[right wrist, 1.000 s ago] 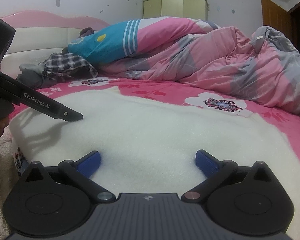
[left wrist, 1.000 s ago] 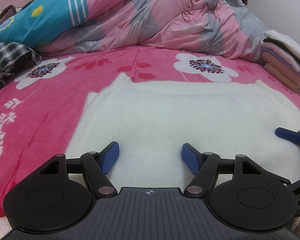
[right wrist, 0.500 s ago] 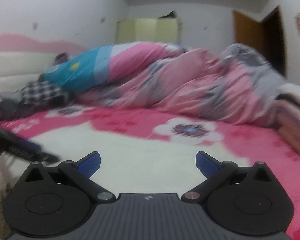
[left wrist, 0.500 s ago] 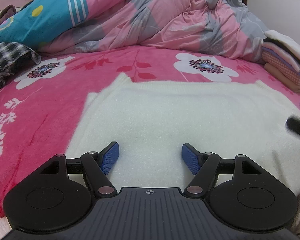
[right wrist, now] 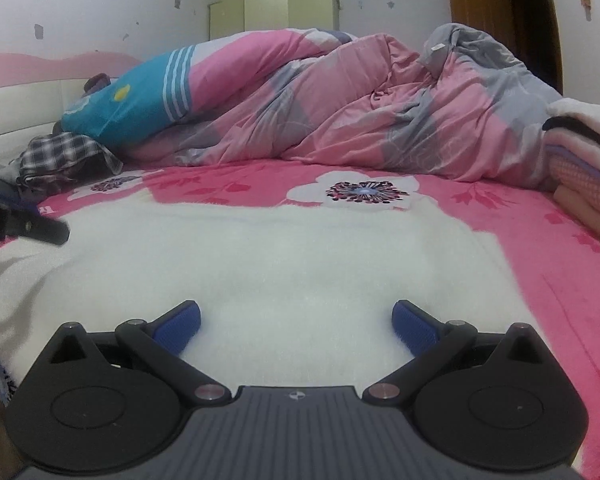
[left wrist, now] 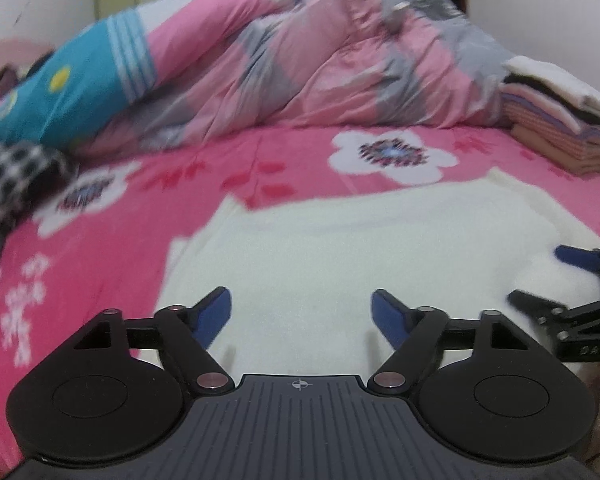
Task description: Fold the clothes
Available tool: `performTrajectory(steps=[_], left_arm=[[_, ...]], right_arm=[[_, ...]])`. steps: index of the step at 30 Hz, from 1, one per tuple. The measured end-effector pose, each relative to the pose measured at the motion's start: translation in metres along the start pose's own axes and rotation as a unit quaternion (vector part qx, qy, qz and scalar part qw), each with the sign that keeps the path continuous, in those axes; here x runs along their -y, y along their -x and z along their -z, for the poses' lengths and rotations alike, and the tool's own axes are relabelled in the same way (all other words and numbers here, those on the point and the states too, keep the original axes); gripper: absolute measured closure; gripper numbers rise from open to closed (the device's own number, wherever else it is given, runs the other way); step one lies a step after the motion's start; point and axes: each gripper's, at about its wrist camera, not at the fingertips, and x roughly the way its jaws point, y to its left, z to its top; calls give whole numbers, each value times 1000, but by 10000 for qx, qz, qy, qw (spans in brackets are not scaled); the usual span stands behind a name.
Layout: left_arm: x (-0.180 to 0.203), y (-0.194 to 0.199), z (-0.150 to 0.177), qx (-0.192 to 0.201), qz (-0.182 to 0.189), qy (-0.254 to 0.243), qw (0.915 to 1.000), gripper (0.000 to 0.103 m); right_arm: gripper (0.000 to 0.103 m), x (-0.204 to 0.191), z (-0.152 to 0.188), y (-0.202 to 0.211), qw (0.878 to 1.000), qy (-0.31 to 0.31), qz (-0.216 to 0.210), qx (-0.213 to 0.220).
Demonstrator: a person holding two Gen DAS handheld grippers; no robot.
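1. White knit garment (right wrist: pixel 284 256): lies spread flat on the bed (right wrist: pixel 548 280), its near edge at 6 o'clock of both views, just under the fingers. No fold shows in it yet.
2. Left hand-held gripper (left wrist: pixel 301 312): fingers spread wide over the garment's near edge, holding nothing. Whether the blue pads (left wrist: pixel 214 312) touch the knit cannot be told.
3. Right hand-held gripper (right wrist: pixel 296 322): fingers spread wide, holding nothing, low over the near edge toward the garment's right side.
4. Folded stack of clothes (right wrist: pixel 584 168): at 3 o'clock on the bed, well apart from the garment.
5. Quilt (right wrist: pixel 340 108): heaped at 12 o'clock, beyond the garment.
6. Checked cloth (right wrist: pixel 64 156): at 9 o'clock, by the headboard.
7. Step in hand, judged: taking the near edge at two points to begin a fold.
8. Handling advice: each pair of fingers should close on the knit alone, not on the bedcover beneath; both grips should sit level along the edge so the fold line runs straight; lift low and carry evenly, since soft knit stretches and sags between grips.
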Motion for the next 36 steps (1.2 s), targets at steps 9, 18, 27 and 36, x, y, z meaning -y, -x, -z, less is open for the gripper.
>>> performTrajectory(steps=[9,18,27,36], left_arm=[[24,-31,-9,-292,24,-302,9991,20],[13,-46,5,-651,54,183,9977,7],[15,-46,4,-682,15,201,9975,6],[14,-45,4,-681,10,192,9975,6]], right_arm=[[0,0,0,0,10000,5,-8,33],[0,0,2,2,10000,12,-21,56],[0,-1,3,2,10000,11,-15,57],[0,-1,3,2,10000,12,-14,57]])
